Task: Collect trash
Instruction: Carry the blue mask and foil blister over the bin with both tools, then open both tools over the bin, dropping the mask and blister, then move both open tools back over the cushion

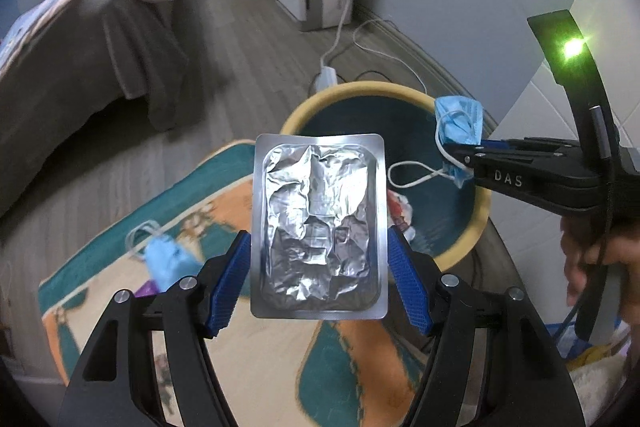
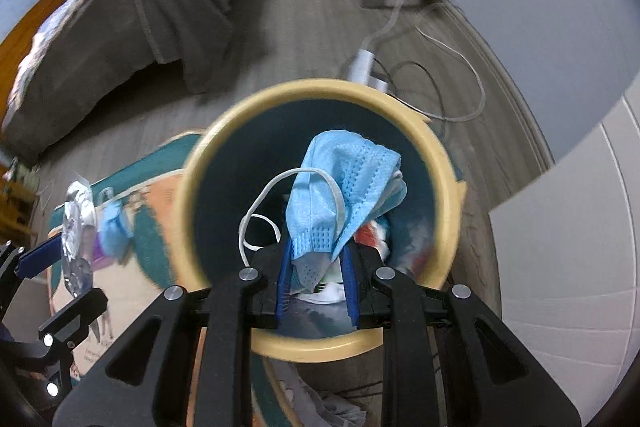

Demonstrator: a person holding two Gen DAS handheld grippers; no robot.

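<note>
Right claw point(image 2: 316, 267) is clamped on a blue mask point(image 2: 340, 187) directly over the bin point(image 2: 192, 195), left claw point(image 1: 320, 267) grips a foil tray point(image 1: 320, 227) near it, so disposal is underway and release appears next.

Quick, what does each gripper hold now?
Left gripper: closed on foil tray.
Right gripper: closed on blue mask, above bin.
</note>
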